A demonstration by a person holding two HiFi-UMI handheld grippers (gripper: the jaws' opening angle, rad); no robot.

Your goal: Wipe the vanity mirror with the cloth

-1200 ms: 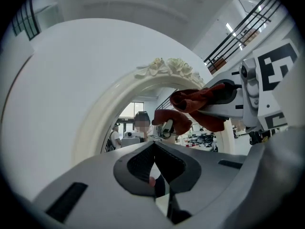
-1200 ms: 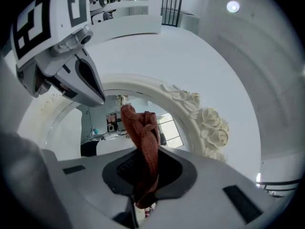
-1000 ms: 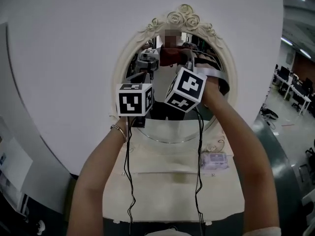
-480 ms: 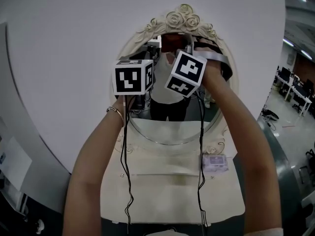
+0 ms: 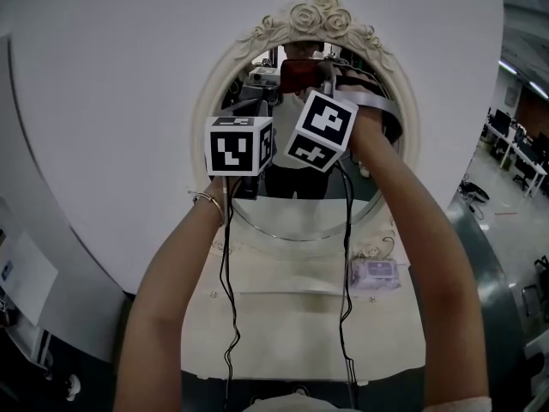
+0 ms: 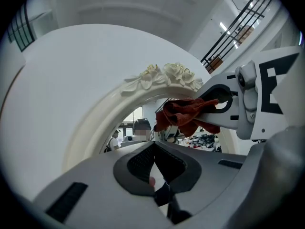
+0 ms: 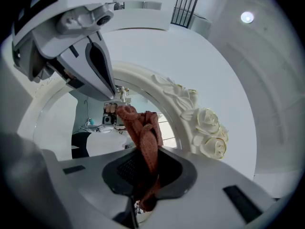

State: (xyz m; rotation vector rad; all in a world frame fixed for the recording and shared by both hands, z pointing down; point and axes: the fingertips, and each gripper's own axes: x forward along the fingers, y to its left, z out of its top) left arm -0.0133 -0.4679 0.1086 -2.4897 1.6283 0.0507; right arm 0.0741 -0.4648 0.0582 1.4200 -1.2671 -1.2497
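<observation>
The oval vanity mirror (image 5: 300, 204) hangs on a white wall in an ornate white frame topped with roses (image 5: 319, 15). My right gripper (image 5: 310, 75) is shut on a red cloth (image 5: 300, 74) and holds it against the top of the glass, just under the roses. In the right gripper view the cloth (image 7: 143, 137) stands bunched up from between the jaws, beside the frame (image 7: 200, 123). My left gripper (image 5: 260, 103) is raised just left of the right one, shut and holding nothing. The left gripper view has the cloth (image 6: 183, 116) in the right gripper (image 6: 224, 104).
A cream vanity table (image 5: 283, 324) stands below the mirror, with a small packet (image 5: 375, 273) at its right. Two black cables (image 5: 227, 316) hang from the grippers over it. Office desks (image 5: 515, 153) lie far off at the right. The glass reflects a person and a room.
The right gripper has carried the cloth up to the top of the glass. The left gripper rose alongside it, then came slightly down.
</observation>
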